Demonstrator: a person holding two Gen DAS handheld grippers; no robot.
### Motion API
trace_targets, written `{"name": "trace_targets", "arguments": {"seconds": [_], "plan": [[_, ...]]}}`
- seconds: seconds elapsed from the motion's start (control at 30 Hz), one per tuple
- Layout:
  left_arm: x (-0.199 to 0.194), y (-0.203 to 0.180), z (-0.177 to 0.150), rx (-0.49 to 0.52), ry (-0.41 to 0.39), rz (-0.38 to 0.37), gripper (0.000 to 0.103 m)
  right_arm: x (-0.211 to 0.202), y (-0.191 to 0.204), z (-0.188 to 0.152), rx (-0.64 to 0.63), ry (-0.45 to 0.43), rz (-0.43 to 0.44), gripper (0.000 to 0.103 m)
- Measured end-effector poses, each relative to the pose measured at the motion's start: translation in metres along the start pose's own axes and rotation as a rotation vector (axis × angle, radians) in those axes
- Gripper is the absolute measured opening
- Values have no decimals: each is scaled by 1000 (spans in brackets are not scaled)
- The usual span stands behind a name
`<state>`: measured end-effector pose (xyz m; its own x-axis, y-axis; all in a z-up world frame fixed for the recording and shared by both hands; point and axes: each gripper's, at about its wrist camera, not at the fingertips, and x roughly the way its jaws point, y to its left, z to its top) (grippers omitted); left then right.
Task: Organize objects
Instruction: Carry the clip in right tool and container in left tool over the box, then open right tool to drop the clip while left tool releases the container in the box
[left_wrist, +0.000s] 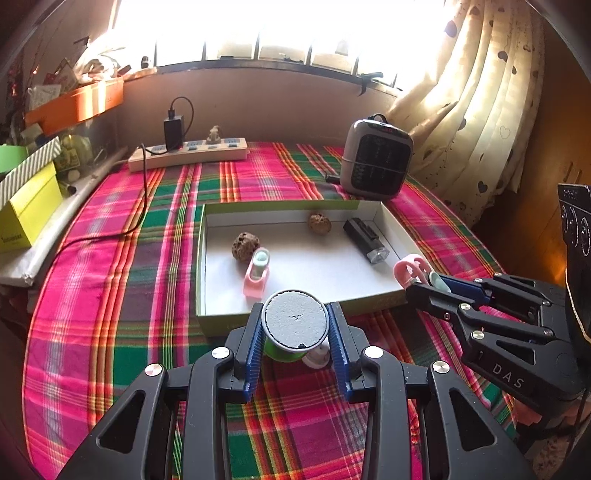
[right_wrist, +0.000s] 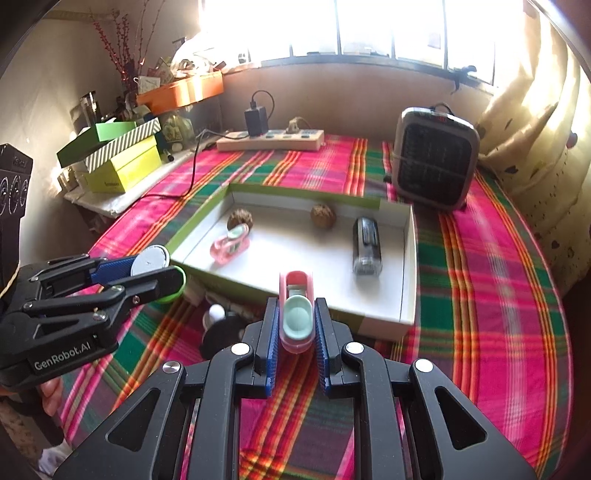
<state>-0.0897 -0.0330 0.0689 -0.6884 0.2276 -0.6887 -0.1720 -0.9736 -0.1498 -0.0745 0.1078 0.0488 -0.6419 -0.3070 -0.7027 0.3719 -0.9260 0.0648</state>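
My left gripper (left_wrist: 295, 314) is shut on a green cylinder with a round grey top (left_wrist: 294, 319), held above the plaid cloth just in front of the box. My right gripper (right_wrist: 296, 306) is shut on a pink clip with a mint oval pad (right_wrist: 296, 317), near the box's front edge. The shallow white box with a green rim (left_wrist: 201, 258) holds two walnuts (left_wrist: 245, 246) (left_wrist: 319, 223), a black torch-like device (left_wrist: 365, 240) and a second pink and mint clip (left_wrist: 256, 275). Each view shows the other gripper at its side, the right gripper (left_wrist: 424, 284) and the left gripper (right_wrist: 162, 266).
A grey heater (left_wrist: 375, 158) stands behind the box at the right. A power strip (left_wrist: 188, 153) with a black charger lies at the back, its cable trailing left. Stacked yellow-green boxes (left_wrist: 29, 214) crowd the left edge. A small white and black item (right_wrist: 218, 325) lies on the cloth below the grippers.
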Motion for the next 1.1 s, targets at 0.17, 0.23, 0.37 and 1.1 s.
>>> {"name": "trace_targets", "arguments": {"seconds": [0.17, 0.23, 0.37, 1.1], "plan": [[5, 5, 13, -13, 3, -15, 31, 5, -3, 17, -9, -8, 4, 18], [8, 6, 17, -8, 0, -9, 31, 8, -5, 23, -12, -10, 5, 18], [17, 9, 22, -5, 13, -10, 31, 17, -8, 39, -27, -9, 15, 18], [48, 36, 27, -37, 60, 4, 31, 114, -9, 87, -67, 139, 122, 19]]}}
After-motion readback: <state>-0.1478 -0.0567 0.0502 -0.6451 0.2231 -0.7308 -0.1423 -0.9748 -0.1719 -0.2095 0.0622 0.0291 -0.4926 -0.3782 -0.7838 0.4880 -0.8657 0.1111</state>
